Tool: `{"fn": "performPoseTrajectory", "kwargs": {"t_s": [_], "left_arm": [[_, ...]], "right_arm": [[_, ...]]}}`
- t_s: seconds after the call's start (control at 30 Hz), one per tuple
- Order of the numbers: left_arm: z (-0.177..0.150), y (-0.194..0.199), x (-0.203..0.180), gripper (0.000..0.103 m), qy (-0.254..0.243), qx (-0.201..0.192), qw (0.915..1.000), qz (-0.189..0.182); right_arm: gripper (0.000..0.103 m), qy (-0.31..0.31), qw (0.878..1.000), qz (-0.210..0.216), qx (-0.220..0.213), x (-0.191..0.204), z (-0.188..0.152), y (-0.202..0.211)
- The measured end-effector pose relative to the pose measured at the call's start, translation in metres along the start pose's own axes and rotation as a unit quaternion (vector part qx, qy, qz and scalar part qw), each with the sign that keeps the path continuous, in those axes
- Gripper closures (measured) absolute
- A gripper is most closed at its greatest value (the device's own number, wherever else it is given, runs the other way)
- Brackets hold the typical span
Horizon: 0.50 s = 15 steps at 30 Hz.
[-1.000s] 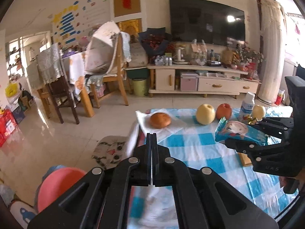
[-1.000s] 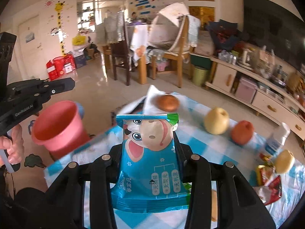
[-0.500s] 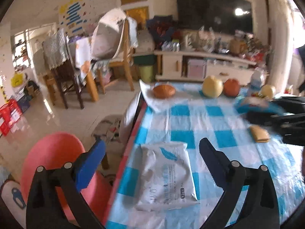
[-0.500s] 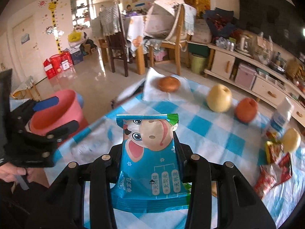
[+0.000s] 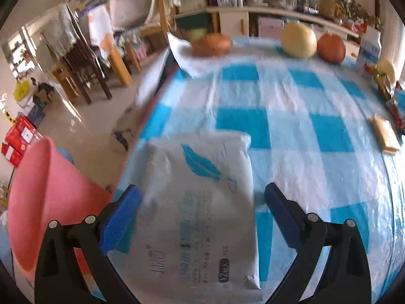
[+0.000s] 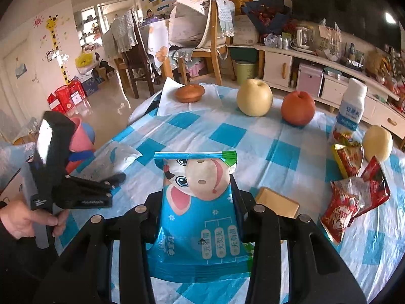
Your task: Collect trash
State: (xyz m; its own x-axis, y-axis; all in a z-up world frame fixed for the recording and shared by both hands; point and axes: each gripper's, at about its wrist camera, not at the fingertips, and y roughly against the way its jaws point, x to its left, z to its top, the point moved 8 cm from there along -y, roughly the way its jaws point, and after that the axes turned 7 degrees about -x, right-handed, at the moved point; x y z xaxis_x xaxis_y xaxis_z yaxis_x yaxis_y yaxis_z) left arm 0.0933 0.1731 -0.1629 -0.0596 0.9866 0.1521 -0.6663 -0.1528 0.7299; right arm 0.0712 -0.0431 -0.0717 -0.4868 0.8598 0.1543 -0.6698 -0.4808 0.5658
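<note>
The right gripper (image 6: 197, 210) fills the bottom centre of the right wrist view, its jaws clamped on a blue snack bag (image 6: 200, 212) with a cartoon cow face, which stands upright between them. The left gripper (image 5: 202, 202) sits at the bottom of the left wrist view with its jaws spread wide, having sprung apart within the last second. Its blue pads (image 5: 121, 217) flank a white wipes pack (image 5: 200, 202) lying flat on the tablecloth (image 5: 303, 152); neither pad presses on the pack.

In the right wrist view the left gripper (image 6: 101, 185) shows at the left edge, held by a hand (image 6: 25, 217) in a dark sleeve, above the same white pack (image 6: 111, 159). A pink bin (image 5: 45, 197) stands off the table's edge at lower left in the left wrist view, just beside the left pad.

Further out on the blue-and-white checked cloth, a tan biscuit (image 6: 277, 204) lies right of the blue bag. Red wrappers (image 6: 354, 197), crumpled, lie at the right edge. Behind them stand a white bottle (image 6: 350, 111) and a small pale fruit (image 6: 377, 141). Toward the far edge sit a yellow pear (image 6: 254, 97) and a red apple (image 6: 298, 107) side by side, and to their left a brown bun (image 6: 189, 93) on a white napkin (image 6: 167, 98). Chairs and a low cabinet fill the room beyond.
</note>
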Motion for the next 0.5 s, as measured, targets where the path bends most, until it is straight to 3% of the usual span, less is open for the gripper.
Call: {"fn": "performPoseTrajectory", "kwargs": {"t_s": [0.13, 0.2, 0.23, 0.27, 0.5], "left_arm": [[-0.005, -0.001, 0.005, 0.005, 0.021, 0.009, 0.9995, -0.022], [-0.008, -0.001, 0.006, 0.012, 0.042, 0.018, 0.9978, -0.049], [-0.006, -0.002, 0.005, 0.020, 0.047, 0.018, 0.9974, -0.052], [-0.005, 0.001, 0.002, 0.025, 0.037, 0.013, 0.9979, -0.052], [-0.002, 0.003, -0.004, 0.028, 0.014, 0.007, 0.9992, -0.037]], "right_arm": [[0.061, -0.008, 1.000, 0.001, -0.001, -0.007, -0.003, -0.001], [0.061, -0.011, 1.000, 0.001, 0.000, -0.010, -0.003, -0.001], [0.061, -0.011, 1.000, 0.001, 0.000, -0.010, -0.002, -0.001], [0.061, -0.011, 1.000, 0.000, -0.001, -0.010, -0.002, -0.001], [0.060, -0.009, 1.000, 0.000, -0.001, -0.010, -0.002, 0.000]]}}
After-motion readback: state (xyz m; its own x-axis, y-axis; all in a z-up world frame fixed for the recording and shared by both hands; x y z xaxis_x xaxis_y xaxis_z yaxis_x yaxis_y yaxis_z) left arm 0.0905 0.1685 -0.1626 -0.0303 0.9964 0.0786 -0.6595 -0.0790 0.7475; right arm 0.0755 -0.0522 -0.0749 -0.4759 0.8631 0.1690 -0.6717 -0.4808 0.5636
